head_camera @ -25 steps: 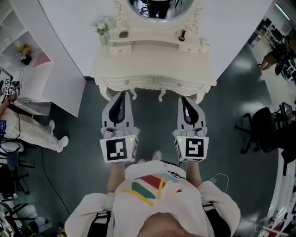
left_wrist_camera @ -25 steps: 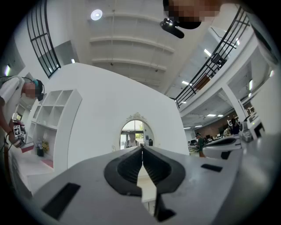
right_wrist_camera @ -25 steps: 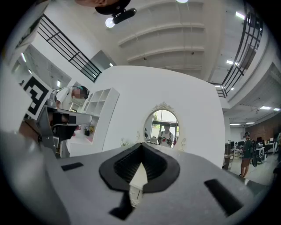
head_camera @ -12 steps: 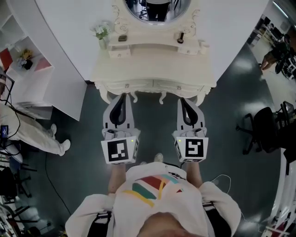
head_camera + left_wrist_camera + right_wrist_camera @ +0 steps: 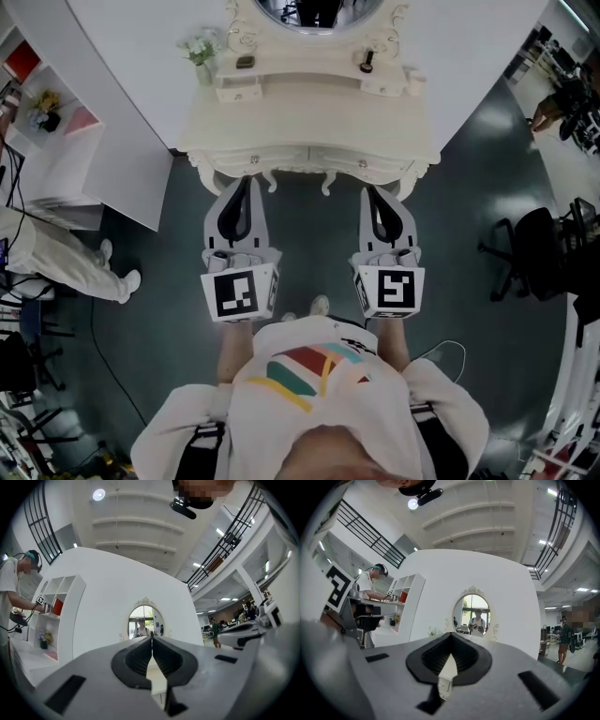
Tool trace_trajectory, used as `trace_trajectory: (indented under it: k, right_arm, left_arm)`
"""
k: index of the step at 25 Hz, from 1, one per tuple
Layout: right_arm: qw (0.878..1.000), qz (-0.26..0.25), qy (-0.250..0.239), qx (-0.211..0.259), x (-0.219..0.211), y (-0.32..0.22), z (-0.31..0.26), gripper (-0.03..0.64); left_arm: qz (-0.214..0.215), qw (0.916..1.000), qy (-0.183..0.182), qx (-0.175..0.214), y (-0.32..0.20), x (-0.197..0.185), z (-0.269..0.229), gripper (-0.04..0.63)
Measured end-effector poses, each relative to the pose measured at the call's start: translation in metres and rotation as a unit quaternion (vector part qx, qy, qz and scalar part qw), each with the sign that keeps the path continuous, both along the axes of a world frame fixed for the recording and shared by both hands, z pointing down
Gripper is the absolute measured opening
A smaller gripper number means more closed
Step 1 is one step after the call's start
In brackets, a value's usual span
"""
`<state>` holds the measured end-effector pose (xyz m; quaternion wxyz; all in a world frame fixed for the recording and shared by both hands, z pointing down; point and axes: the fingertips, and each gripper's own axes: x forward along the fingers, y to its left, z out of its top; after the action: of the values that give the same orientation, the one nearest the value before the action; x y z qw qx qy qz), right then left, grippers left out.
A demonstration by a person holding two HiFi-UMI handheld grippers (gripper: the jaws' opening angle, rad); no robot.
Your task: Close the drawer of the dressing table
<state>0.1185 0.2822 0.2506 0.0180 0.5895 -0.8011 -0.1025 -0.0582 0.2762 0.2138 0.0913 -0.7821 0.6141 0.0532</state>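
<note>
The cream dressing table (image 5: 309,117) stands against the white wall, under an oval mirror (image 5: 309,9). Its two front drawers, left (image 5: 253,161) and right (image 5: 364,165), each carry a small knob and look flush with the table's front. My left gripper (image 5: 240,180) points at the table's front edge just below the left drawer, jaws shut and empty. My right gripper (image 5: 373,190) does the same below the right drawer, also shut on nothing. In the left gripper view the left gripper (image 5: 151,637) has its tips together; in the right gripper view the right gripper (image 5: 451,633) does too.
A vase of flowers (image 5: 202,52) and small items sit on the table's raised shelf. A white shelf unit (image 5: 56,122) and a person (image 5: 56,262) are at the left. An office chair (image 5: 530,253) stands at the right. Dark floor lies between me and the table.
The head view has shifted a little, so the table sits slightly higher in the picture. Both grippers keep their places before it, still shut. The person at the left has moved.
</note>
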Motion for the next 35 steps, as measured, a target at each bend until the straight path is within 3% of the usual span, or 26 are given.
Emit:
trace_trajectory:
  k: [3, 12, 22, 28, 35]
  right_arm:
    - [1.0, 0.0, -0.003, -0.002, 0.001, -0.003, 0.002, 0.0]
    - [1.0, -0.006, -0.004, -0.009, 0.001, -0.003, 0.01, 0.0]
    - [1.0, -0.019, -0.012, -0.003, 0.005, -0.002, 0.011, 0.0]
    - [0.999, -0.029, -0.009, -0.009, 0.022, -0.009, 0.024, 0.0]
    - [0.998, -0.05, -0.018, -0.017, 0.031, -0.01, 0.03, 0.0]
  left_arm:
    - [0.0, 0.9996, -0.023, -0.013, -0.003, 0.004, 0.01, 0.006]
    - [0.003, 0.9987, -0.04, -0.032, -0.003, 0.009, 0.023, 0.006]
    - [0.001, 0.9992, -0.03, -0.026, -0.012, 0.018, 0.024, 0.006]
    - [-0.002, 0.9987, -0.042, -0.03, -0.018, 0.037, 0.035, 0.006]
    - [-0.028, 0.9993, -0.021, -0.011, -0.022, 0.04, 0.026, 0.006]
